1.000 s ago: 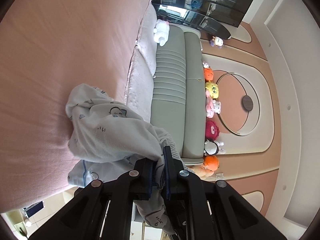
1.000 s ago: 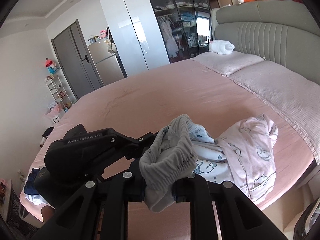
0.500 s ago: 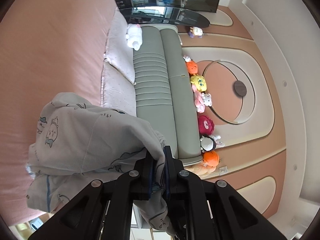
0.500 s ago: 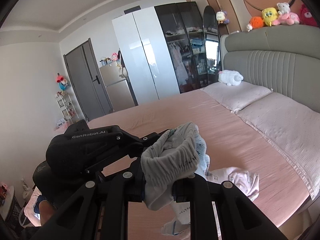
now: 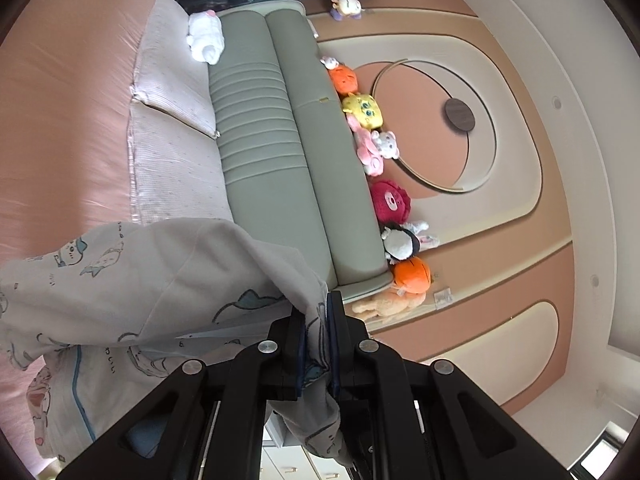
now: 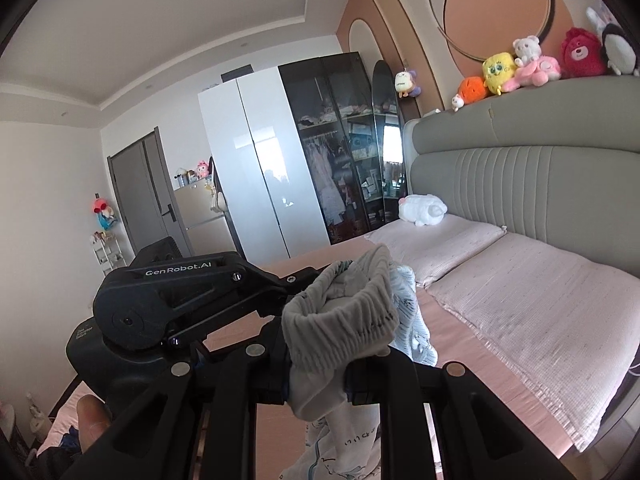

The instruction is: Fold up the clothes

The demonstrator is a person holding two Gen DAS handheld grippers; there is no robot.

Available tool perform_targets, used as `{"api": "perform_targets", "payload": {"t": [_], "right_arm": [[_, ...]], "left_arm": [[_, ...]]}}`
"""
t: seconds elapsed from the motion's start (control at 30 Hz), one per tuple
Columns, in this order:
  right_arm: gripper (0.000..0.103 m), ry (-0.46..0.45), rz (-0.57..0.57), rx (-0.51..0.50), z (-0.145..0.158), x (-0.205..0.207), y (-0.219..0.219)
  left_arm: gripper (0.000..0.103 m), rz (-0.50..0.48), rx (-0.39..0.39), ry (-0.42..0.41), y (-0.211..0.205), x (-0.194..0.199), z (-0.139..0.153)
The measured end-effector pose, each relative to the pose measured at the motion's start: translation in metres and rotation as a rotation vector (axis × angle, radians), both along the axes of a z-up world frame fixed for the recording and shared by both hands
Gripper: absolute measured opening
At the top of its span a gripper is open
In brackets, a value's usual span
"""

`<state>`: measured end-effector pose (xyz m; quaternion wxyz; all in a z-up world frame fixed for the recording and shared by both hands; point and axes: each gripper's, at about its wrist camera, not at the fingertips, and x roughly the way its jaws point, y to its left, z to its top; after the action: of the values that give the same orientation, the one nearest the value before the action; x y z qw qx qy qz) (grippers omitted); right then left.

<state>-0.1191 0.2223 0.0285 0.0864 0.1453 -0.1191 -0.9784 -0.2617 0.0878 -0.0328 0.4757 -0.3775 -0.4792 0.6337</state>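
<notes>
A pale grey-white garment with a blue cartoon print (image 5: 132,292) hangs in the air above the pink bed. My left gripper (image 5: 316,344) is shut on one part of its cloth. My right gripper (image 6: 316,364) is shut on its grey elastic waistband (image 6: 340,320), which bunches over the fingers; more printed cloth (image 6: 340,440) hangs below. The left gripper's black body (image 6: 168,304) shows close on the left in the right wrist view. A pink printed garment (image 5: 40,408) lies on the bed under the lifted one.
The pink bed (image 6: 460,336) has two pillows (image 6: 532,304) and a grey padded headboard (image 6: 532,184) topped with plush toys (image 6: 536,60). A white plush (image 6: 422,210) lies on the far pillow. Wardrobes (image 6: 288,168) and a door (image 6: 140,196) stand behind.
Both grippers have risen with the garment, lifting it clear of the bed. The pink garment stays on the bed and has dropped out of the right wrist view.
</notes>
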Motion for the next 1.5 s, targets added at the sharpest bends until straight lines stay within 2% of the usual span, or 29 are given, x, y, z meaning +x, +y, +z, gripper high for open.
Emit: {"api": "perform_targets", "payload": {"t": [0.23,0.5,0.8,1.13,1.5], "right_arm": [[0.017,0.014,-0.004,0.014,0.014,-0.007,0.007],[0.017,0.068,0.054,0.045,0.042,-0.012,-0.023],[0.017,0.099,0.135,0.087,0.060,-0.004,-0.078],[0.017,0.070,0.259,0.100,0.053,0.004,-0.157],[0.017,-0.008,0.399,0.093,0.021,0.002,-0.239]], "left_arm": [[0.008,0.009,0.013,0.008,0.001,-0.008,0.018],[0.007,0.066,0.036,0.067,-0.038,-0.004,0.050],[0.006,0.125,0.027,0.106,-0.100,0.017,0.066],[0.006,0.240,-0.004,0.082,-0.193,0.044,0.055],[0.006,0.357,-0.040,0.021,-0.280,0.067,0.010]]}}
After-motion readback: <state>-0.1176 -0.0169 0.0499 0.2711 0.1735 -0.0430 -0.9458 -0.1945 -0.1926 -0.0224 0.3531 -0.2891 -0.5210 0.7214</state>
